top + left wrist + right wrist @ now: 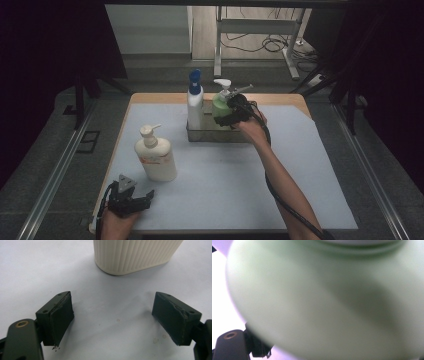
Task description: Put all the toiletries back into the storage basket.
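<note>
No legible text; cream pump bottle (156, 159) label orange, too blurred to read.

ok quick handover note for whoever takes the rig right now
Right gripper: at the green pump bottle in the clear bin; the bottle sits between its jaws, grip looks likely but unconfirmed.
Left gripper: open, near the table's front edge, facing the cream pump bottle.
Done: white bottle with blue cap stands in the bin.
Left: cream bottle is on the mat, outside the bin.
</note>
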`<state>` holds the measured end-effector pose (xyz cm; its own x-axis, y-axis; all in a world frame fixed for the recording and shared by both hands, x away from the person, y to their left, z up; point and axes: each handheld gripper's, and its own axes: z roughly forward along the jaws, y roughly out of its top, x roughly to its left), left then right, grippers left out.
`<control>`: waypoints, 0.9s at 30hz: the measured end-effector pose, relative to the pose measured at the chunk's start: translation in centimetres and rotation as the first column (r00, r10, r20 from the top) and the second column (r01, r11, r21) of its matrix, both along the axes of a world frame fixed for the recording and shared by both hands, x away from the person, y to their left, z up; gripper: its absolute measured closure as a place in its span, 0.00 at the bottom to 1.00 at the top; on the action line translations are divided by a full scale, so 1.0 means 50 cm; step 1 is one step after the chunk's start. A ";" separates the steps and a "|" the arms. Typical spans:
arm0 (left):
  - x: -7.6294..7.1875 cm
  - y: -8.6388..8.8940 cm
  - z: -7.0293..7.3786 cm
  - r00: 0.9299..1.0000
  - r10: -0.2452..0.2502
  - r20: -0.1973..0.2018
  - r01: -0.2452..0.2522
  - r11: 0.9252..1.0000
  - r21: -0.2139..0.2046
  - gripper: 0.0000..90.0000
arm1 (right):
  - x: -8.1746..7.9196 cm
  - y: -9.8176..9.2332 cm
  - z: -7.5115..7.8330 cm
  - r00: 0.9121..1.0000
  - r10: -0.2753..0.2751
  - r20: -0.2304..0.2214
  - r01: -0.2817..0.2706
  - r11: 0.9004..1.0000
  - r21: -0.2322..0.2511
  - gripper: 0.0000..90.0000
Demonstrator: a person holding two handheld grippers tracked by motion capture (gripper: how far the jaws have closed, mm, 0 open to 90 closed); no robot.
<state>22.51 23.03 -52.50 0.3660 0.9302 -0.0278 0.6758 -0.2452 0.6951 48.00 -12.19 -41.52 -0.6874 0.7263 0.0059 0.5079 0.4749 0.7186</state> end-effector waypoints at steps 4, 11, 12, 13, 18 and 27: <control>0.000 0.000 0.000 1.000 0.000 0.000 0.000 1.000 0.000 0.19 | -0.007 -0.010 0.002 1.000 0.016 0.014 -0.016 1.000 0.008 0.13; 0.000 0.000 0.000 1.000 0.000 0.000 0.000 1.000 0.001 0.19 | -0.026 -0.039 0.015 0.999 0.023 0.026 -0.024 0.999 0.039 0.17; 0.000 0.000 0.000 1.000 0.000 0.000 0.000 1.000 0.001 0.19 | -0.026 -0.039 0.015 0.999 0.023 0.026 -0.024 0.999 0.039 0.17; 0.000 0.000 0.000 1.000 -0.001 0.000 0.001 1.000 0.000 0.19 | -0.032 -0.048 0.016 1.000 0.020 0.023 -0.020 0.999 0.040 0.18; 0.000 0.000 0.000 1.000 0.001 0.000 -0.001 1.000 0.000 0.19 | -0.043 -0.068 0.015 1.000 0.027 -0.008 -0.026 0.998 0.061 0.19; 0.000 -0.001 0.000 1.000 0.001 0.000 -0.001 1.000 0.000 0.19 | -0.060 -0.106 0.005 1.000 -0.001 -0.024 0.003 0.997 0.073 0.33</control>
<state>22.49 23.00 -52.50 0.3654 0.9304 -0.0280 0.6760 -0.2446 0.6951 45.02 -17.48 -41.26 -0.6850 0.7246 0.0752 0.5264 0.4209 0.7388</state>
